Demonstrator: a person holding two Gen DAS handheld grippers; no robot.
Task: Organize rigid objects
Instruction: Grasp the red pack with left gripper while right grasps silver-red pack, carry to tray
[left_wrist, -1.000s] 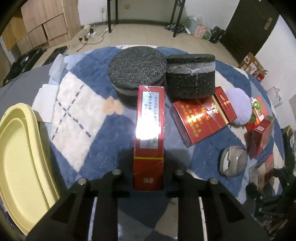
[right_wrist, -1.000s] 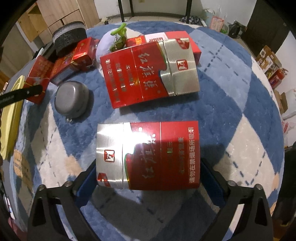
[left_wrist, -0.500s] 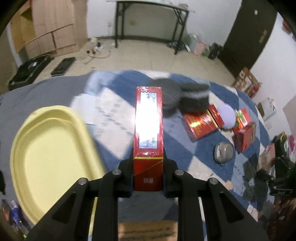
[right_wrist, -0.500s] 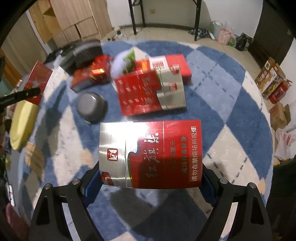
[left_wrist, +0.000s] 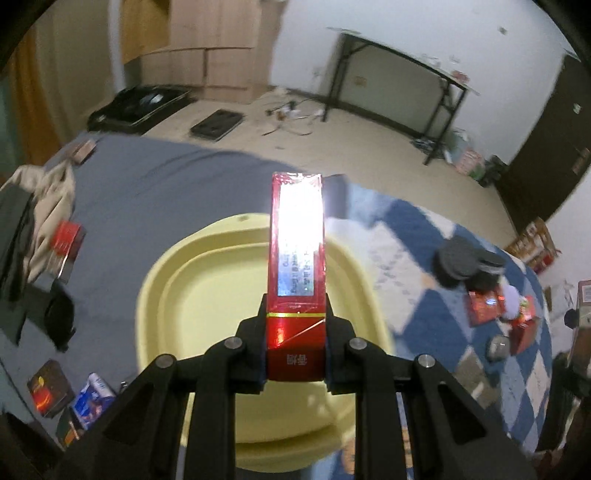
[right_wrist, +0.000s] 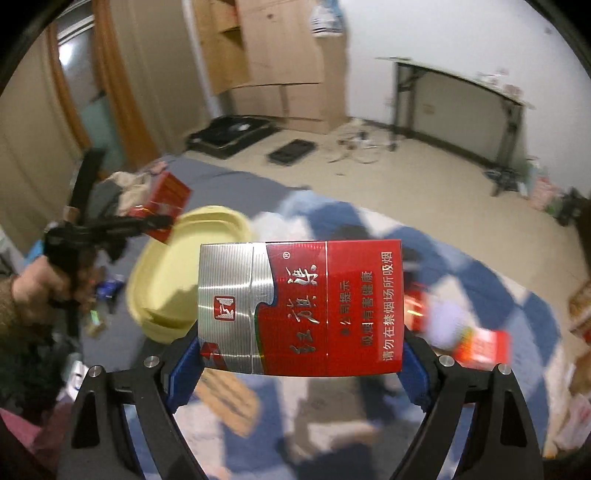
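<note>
Narrow red carton (left_wrist: 296, 258) clamped by its near end between the pads of the left gripper (left_wrist: 295, 354), long axis running straight out along the fingers, far end reaching past the far rim of the yellow tub (left_wrist: 173, 280). Held above the tub, apparently not touching it, roughly over the middle of the hollow in the left wrist view. Seems to call only for a lowering and a release to land it inside; laid along the tub's length it looks likely to fit, judged from the view alone.

Broad red-and-silver carton (right_wrist: 299, 308) gripped across its width by the right gripper (right_wrist: 299, 363), blue pads pressed to both short sides, jaws standing wide around it, long axis crosswise to the fingers. Carried in the air over the blue-and-white checked rug (right_wrist: 480, 273). Tub (right_wrist: 173, 273) lying ahead and to the left of this carton in the right wrist view, partly hidden behind its silver end. Left gripper (right_wrist: 162, 221) seen there too, with its carton over the far left rim of the tub, a hand (right_wrist: 40, 284) on the handle.

Left hand nearer the tub, so probably first to set down; right still to travel leftward. Remaining red boxes (left_wrist: 491, 306) and dark discs (left_wrist: 469, 258) left near the right edge of the rug, well apart from the tub.
</note>
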